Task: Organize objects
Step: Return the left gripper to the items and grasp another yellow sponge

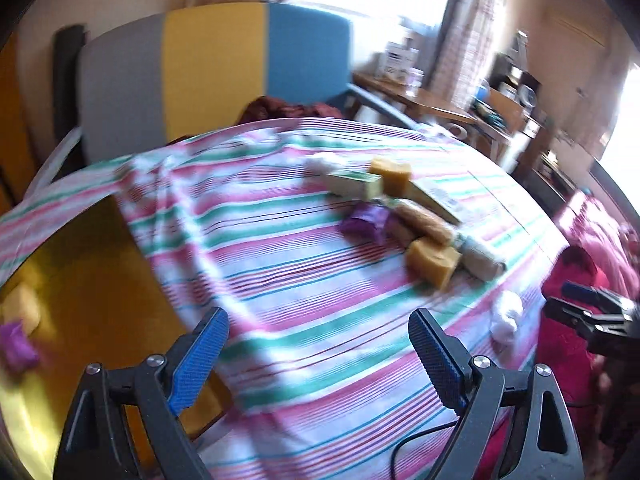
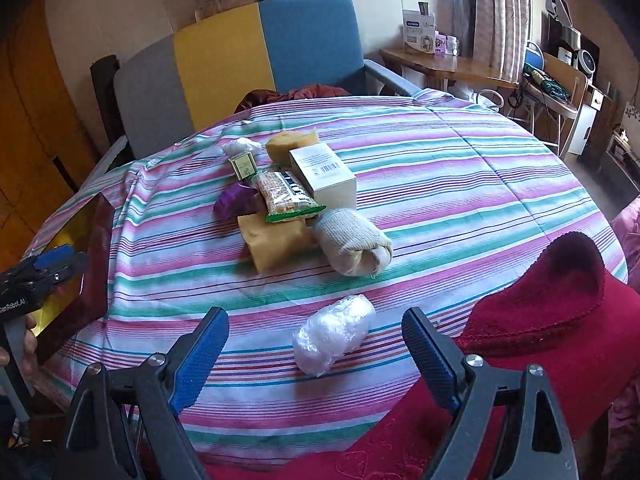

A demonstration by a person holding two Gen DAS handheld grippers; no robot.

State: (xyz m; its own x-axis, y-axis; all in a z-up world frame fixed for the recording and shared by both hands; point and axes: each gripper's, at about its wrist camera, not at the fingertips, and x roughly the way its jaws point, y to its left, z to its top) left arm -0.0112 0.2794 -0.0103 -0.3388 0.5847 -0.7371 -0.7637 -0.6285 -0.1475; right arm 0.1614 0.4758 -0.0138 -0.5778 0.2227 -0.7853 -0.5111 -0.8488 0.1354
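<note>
**Op:** Hovering both grippers over the striped tablecloth. My right gripper is spread wide with nothing in it, and a clear plastic-wrapped bundle lies on the cloth between its fingers.

**Q:** And the left?

**Op:** My left gripper is also wide open and empty, near the yellow tray on the left, which holds a sponge and a purple wad. The main pile sits farther off: snack bar, white box, rolled sock, sponges.

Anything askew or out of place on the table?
Mostly one jumbled pile: snack bar lies across a yellow sponge and purple wad. A plastic-wrapped bundle sits apart. The striped cloth is rumpled at left. No spills.
</note>
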